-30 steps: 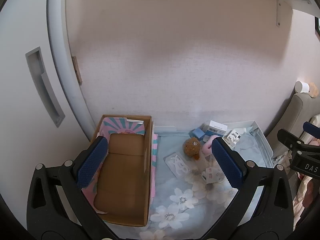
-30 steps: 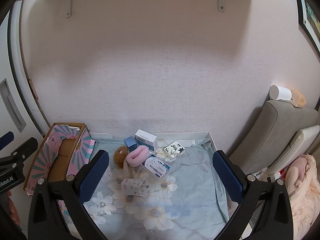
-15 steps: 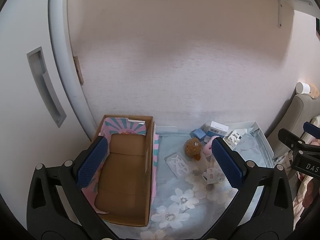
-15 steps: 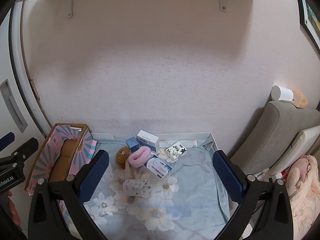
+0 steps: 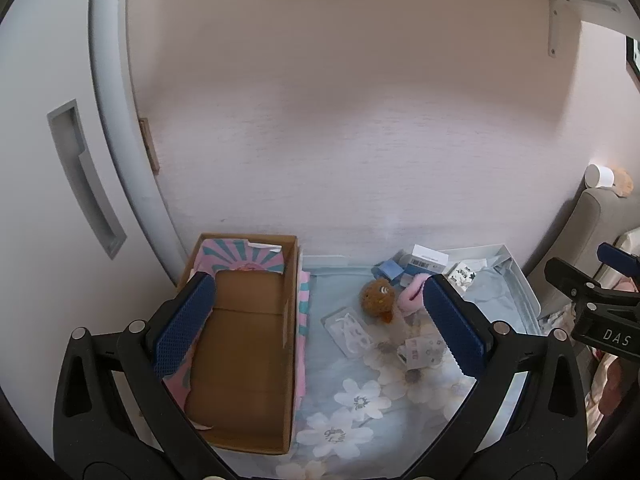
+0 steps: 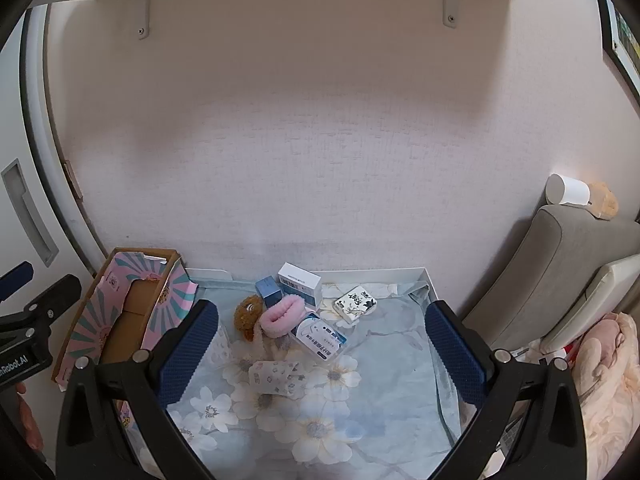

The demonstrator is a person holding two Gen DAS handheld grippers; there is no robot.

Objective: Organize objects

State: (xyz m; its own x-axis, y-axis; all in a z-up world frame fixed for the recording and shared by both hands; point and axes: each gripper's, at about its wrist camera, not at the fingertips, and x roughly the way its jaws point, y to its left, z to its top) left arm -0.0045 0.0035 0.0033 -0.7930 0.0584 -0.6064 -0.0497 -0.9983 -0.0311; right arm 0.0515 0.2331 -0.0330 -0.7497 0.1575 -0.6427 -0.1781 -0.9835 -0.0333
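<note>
Scattered small objects lie on a pale blue flower-print cloth by the wall: a brown fuzzy plush toy, a pink fluffy hair band touching it, a white barcode carton, a small blue box and a clear packet. Beside the cloth on the left stands an open brown cardboard box with pink-and-teal striped flaps. Above them, the left gripper and right gripper both hang spread wide, grasping nothing.

The left tongs' blue pad hid part of the pink scrunchie. Print on the white box at the tabletop's far edge was too small to read.
</note>
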